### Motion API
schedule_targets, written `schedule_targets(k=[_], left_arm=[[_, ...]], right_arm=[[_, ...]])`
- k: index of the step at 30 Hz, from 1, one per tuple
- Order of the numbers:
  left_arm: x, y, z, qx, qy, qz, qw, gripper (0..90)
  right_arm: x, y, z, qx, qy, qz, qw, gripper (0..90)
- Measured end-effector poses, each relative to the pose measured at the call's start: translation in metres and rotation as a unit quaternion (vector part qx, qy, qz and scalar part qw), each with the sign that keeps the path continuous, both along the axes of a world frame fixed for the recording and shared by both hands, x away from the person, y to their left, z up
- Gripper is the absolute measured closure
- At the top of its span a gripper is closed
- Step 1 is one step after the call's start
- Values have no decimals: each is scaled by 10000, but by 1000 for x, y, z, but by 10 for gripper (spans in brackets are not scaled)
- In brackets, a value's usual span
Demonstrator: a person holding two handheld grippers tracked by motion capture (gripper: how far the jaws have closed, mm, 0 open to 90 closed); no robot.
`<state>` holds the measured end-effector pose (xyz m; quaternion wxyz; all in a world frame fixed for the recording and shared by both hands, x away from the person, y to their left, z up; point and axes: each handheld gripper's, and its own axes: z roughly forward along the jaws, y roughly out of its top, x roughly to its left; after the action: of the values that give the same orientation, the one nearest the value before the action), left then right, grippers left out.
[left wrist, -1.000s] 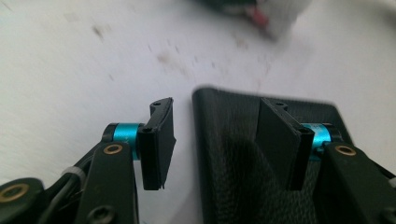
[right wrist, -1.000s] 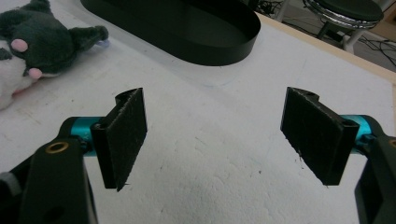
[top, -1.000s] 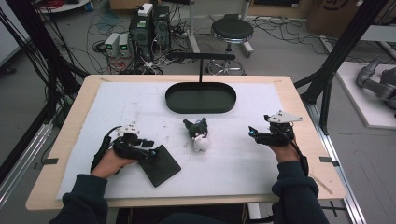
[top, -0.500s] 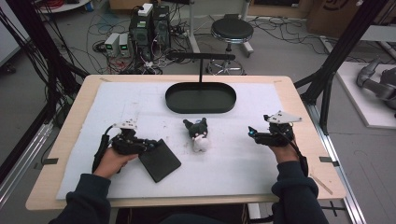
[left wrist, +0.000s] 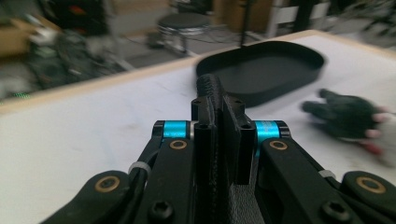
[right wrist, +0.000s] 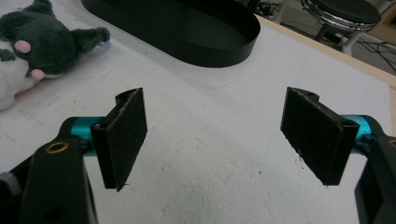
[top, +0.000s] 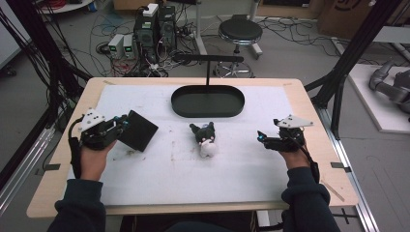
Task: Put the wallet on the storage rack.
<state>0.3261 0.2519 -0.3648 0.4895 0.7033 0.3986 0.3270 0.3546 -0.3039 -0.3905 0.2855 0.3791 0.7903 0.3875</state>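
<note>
Left hand-held gripper [top: 122,126], clamped on black square pad [top: 139,130], lifted it trayward; right hand-held gripper [top: 261,137] agape, idle.

Left gripper [left wrist: 218,135]: black jaws pressed together on a thin black flat piece [left wrist: 215,154] held edge-on.
Beyond: black oval tray [left wrist: 266,67] on the white table cover [left wrist: 70,140].
Right side: blurred dark-green-and-white plush toy [left wrist: 350,119] lying near the tray.

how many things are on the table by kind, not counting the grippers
black flat square pad, held in the left gripper: 1
black oval tray: 1
plush toy: 1
total: 3
</note>
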Motion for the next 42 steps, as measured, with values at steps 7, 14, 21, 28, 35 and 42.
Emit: schedule_targets(k=[7, 14, 21, 28, 35, 42], left_arm=[[4, -28, -5, 328, 340, -677, 9966, 826], [2, -52, -7, 229, 553, -1233, 9906, 826], [0, -52, -10, 41, 636, -1445, 9875, 797], [0, -51, -13, -183, 744, -1844, 9799, 785], [-1, -52, -15, -282, 754, -2033, 9758, 743], [-2, -51, -16, -294, 387, -1837, 9818, 434]], right_arm=[[0, 0, 0, -2, -20, 3, 10000, 231], [-1, -2, 1, 25, -28, -14, 10000, 231], [-1, -1, 1, 19, -40, -9, 10000, 231], [-1, -2, 2, 33, -46, -19, 10000, 231], [-2, -2, 2, 43, -53, -22, 10000, 231], [-2, -2, 3, 60, -58, -36, 10000, 231]])
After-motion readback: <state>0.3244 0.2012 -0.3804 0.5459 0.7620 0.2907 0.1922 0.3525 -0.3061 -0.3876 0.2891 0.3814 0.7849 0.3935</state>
